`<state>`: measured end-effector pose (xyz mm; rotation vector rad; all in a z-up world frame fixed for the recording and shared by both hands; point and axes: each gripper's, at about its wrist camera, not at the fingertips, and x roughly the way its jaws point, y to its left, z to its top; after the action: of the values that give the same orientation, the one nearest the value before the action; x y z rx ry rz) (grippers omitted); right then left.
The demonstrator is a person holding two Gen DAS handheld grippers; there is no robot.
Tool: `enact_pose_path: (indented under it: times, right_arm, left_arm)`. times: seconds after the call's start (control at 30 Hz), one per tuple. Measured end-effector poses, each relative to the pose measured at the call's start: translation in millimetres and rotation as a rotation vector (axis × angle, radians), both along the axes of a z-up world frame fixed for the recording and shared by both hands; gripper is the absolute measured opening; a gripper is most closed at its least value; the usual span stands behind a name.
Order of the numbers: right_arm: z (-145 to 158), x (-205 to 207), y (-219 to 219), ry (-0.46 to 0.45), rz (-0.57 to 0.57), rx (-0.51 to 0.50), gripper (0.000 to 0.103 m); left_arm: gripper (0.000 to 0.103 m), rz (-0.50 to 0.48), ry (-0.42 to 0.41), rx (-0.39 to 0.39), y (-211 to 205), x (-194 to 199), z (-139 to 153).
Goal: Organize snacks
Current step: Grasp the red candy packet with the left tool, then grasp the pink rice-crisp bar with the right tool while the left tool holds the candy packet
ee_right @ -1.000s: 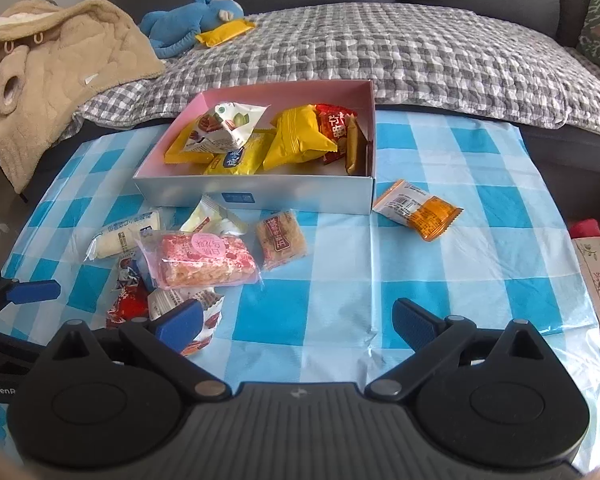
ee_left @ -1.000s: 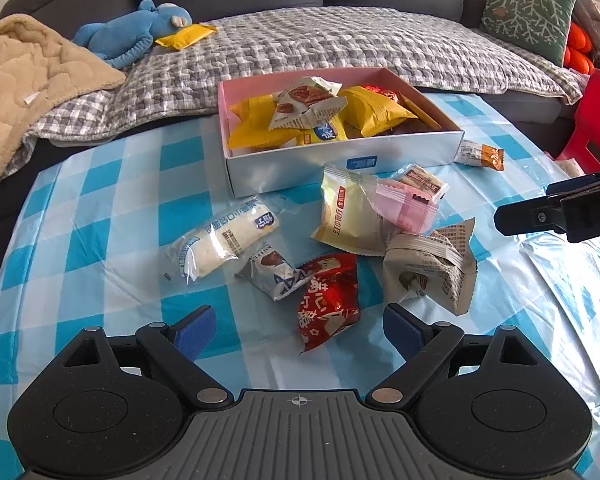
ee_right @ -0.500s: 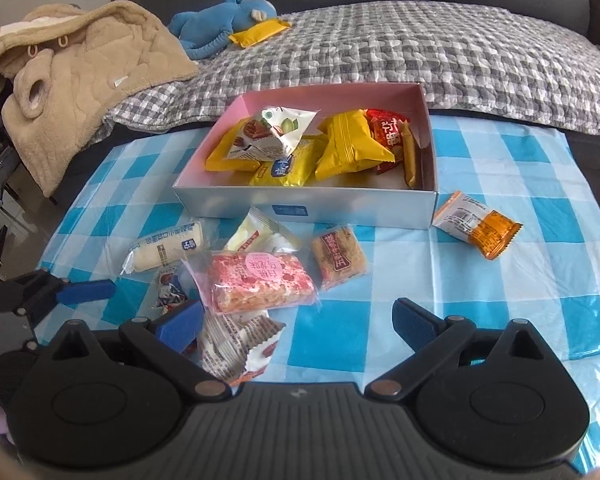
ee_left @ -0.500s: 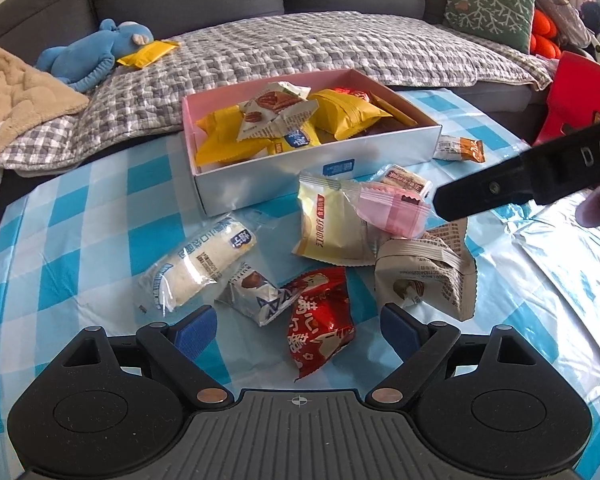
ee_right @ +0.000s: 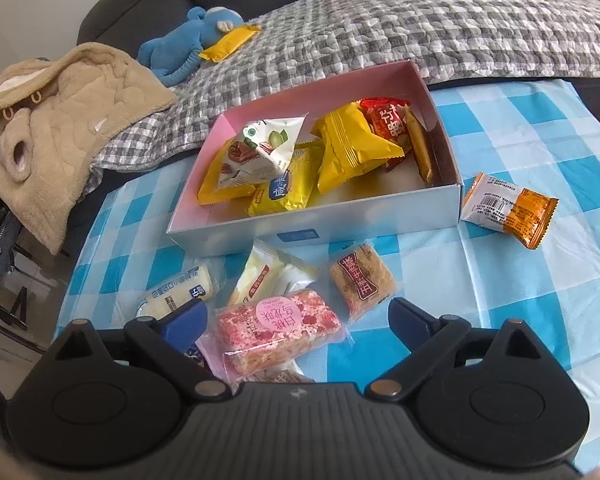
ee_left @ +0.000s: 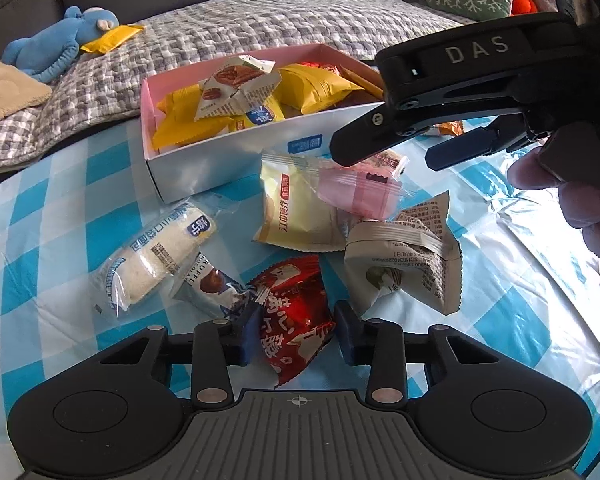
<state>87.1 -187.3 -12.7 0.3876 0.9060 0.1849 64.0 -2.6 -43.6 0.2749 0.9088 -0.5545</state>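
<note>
On the blue-checked tablecloth a red snack packet (ee_left: 292, 304) lies between the fingers of my left gripper (ee_left: 297, 334). Its jaws are closing and both pads touch the packet's sides. My right gripper (ee_right: 296, 314) hovers over a pink nougat packet (ee_right: 278, 330); its jaws are closing slightly but stand wide, clear of the packet. In the left wrist view the right gripper (ee_left: 386, 159) hangs above the same pink packet (ee_left: 360, 196). Behind them the pink-lined white box (ee_right: 340, 216) holds several yellow, red and white packets.
Loose around the pile are a white roll (ee_left: 152, 256), a cream packet (ee_left: 296, 212), a grey folded packet (ee_left: 404, 256), a brown cracker (ee_right: 360, 280) and an orange packet (ee_right: 508, 208). Beyond the table a sofa holds a blue plush toy (ee_right: 188, 44) and a beige coat (ee_right: 60, 120).
My left jaws have come in from wide apart onto the red packet. The right gripper has moved left over the pile, bringing the pink packet between its fingers.
</note>
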Motion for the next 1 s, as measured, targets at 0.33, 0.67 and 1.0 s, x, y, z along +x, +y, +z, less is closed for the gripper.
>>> enact_pose_path:
  times: [0.33, 0.67, 1.0]
  right_arm:
    - [-5.5, -3.5, -3.5, 0.049, 0.02, -0.052, 0.084]
    - [-10.4, -10.0, -23.1, 0.122, -0.009, -0.17, 0.072]
    - [-3.8, -10.3, -33.7, 0.112, -0.047, -0.088, 0.074]
  left_arm:
    - [0.036, -0.018, 0.03, -0.02, -1.1, -4.7, 3.5]
    - [0.036, -0.045, 0.079, -0.01, -1.6, -10.2, 6.9]
    - [0.04, -0.052, 0.032, 0.002, -0.3, -8.6, 10.2]
